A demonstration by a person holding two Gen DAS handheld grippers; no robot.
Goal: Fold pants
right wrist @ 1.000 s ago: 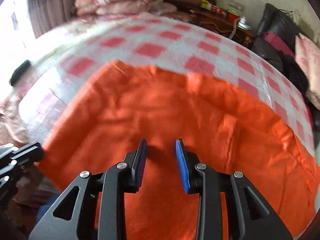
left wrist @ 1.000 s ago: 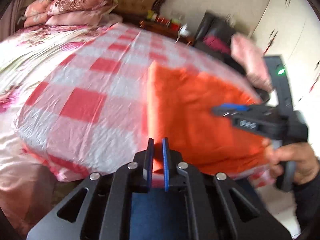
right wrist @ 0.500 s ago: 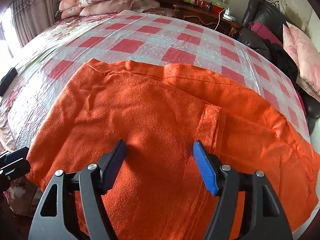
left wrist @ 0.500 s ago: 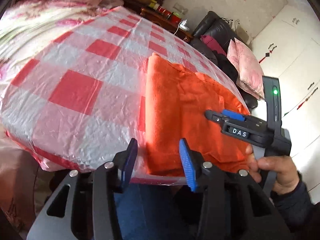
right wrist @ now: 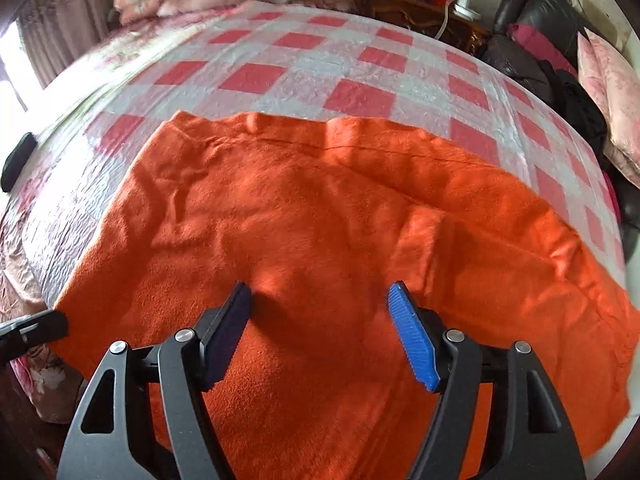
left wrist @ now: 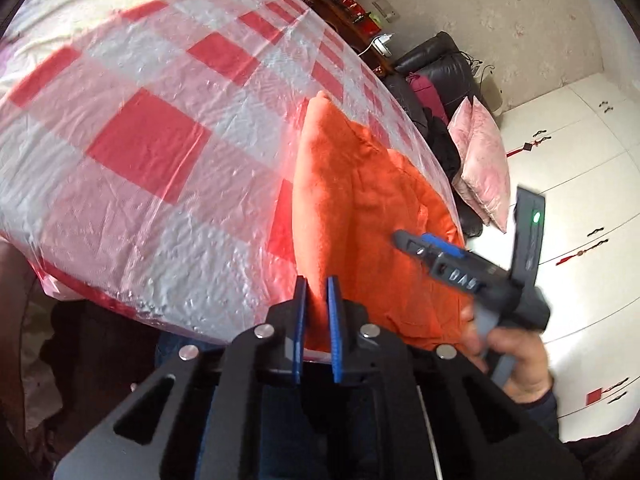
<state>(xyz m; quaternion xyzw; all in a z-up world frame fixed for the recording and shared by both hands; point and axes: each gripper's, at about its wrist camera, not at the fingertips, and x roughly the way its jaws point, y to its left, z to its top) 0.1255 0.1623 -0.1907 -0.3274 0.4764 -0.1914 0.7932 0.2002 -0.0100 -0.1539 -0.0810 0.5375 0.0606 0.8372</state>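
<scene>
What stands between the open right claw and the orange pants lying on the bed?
Nothing visible does. The right claw hangs open directly above the orange pants, with only bare cloth between its blue pads. The left claw is far off, shut on the near edge of the pants.

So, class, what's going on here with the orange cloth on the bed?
A person is folding orange pants spread on a checked bed cover. The left gripper has just closed on the pants' near corner. The right gripper has just been opening and hovers open over the middle of the fabric, holding nothing.
</scene>
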